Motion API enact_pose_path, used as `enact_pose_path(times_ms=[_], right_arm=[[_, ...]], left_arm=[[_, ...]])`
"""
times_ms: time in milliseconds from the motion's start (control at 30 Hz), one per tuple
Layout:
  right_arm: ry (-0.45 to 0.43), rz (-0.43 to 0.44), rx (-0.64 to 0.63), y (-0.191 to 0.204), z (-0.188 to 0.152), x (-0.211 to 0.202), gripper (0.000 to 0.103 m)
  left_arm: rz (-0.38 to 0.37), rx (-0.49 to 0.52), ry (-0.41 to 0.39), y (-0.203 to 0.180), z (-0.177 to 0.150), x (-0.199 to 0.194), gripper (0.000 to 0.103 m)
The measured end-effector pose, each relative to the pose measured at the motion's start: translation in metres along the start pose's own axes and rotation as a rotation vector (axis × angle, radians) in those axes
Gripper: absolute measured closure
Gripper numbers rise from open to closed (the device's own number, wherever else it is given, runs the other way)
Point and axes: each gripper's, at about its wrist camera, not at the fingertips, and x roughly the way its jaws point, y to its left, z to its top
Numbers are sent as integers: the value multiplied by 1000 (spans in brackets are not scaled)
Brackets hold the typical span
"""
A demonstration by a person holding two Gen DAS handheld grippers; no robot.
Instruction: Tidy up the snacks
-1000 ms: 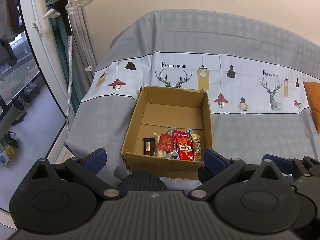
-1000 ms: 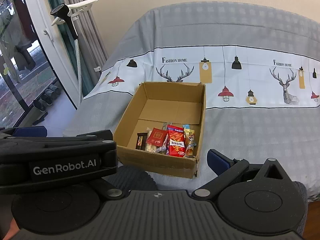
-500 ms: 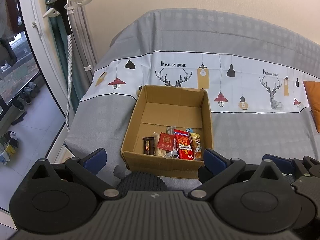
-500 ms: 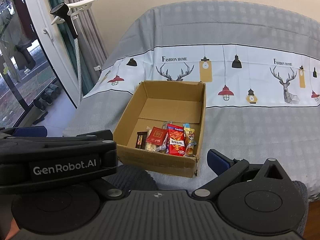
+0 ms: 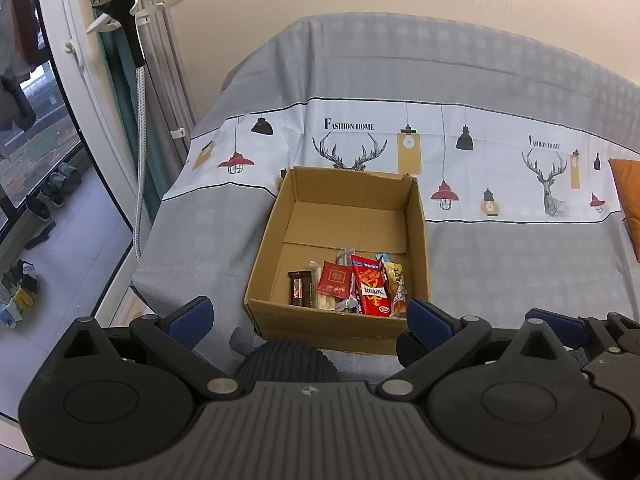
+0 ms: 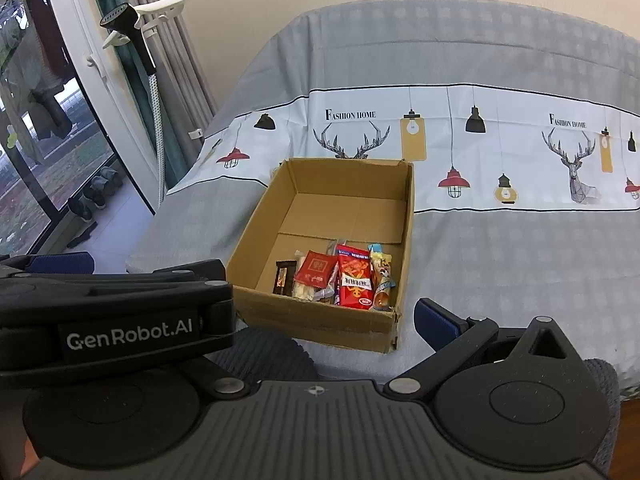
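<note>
An open cardboard box sits on the covered bed. Several snack packs lie in a row along its near wall: a dark chocolate bar, a red packet, a large red bag and a yellow pack. My left gripper is open and empty, just in front of the box. My right gripper is open and empty; its left finger is hidden behind the left gripper's body.
The bed has a grey and white sheet printed with lamps and deer. A garment steamer on a hose stands at the left by the window and curtain. An orange cushion lies at the right edge.
Both views have drifted very slightly; the box sits a touch higher in the right wrist view. The snacks and the gripper openings are the same.
</note>
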Motion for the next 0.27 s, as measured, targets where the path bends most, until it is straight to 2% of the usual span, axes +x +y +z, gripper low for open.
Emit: enact_pose_path(times_ms=[267], right_arm=[[3, 1, 0, 0, -2, 2, 1]], left_arm=[[3, -1, 4, -2, -1, 1, 0]])
